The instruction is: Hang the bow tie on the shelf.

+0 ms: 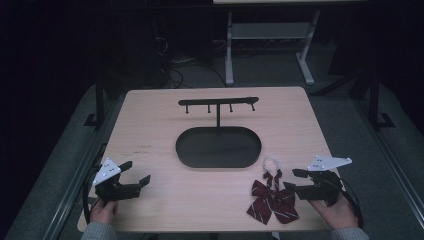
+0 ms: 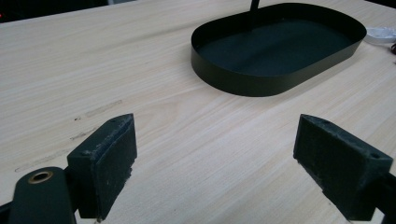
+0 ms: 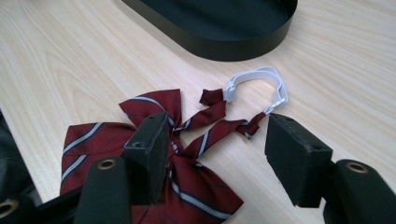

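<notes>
A dark red striped bow tie [image 1: 272,199] is laid flat on the wooden table [image 1: 160,130], near the front edge on the right side, with its white elastic neck loop [image 1: 271,162] stretched out toward the black oval tray [image 1: 218,147]; the loop is seen just beside the tray's wall but apart from it; a thin post is fixed at the back of the tray, topped by a black hook bar [image 1: 218,103] with small pegs hanging under it. The right gripper [image 3: 215,140] is held just above the bow tie, jaws spread wide with the tie's narrow straps seen between them in the right gripper view; nothing is pinched, no pad is pressed on the fabric as far as can be told. The left gripper [image 2: 215,154] is parked over bare wood at the front left, well apart from the tie; its jaws are spread wide too and nothing is gripped; the tray is seen ahead of it.
</notes>
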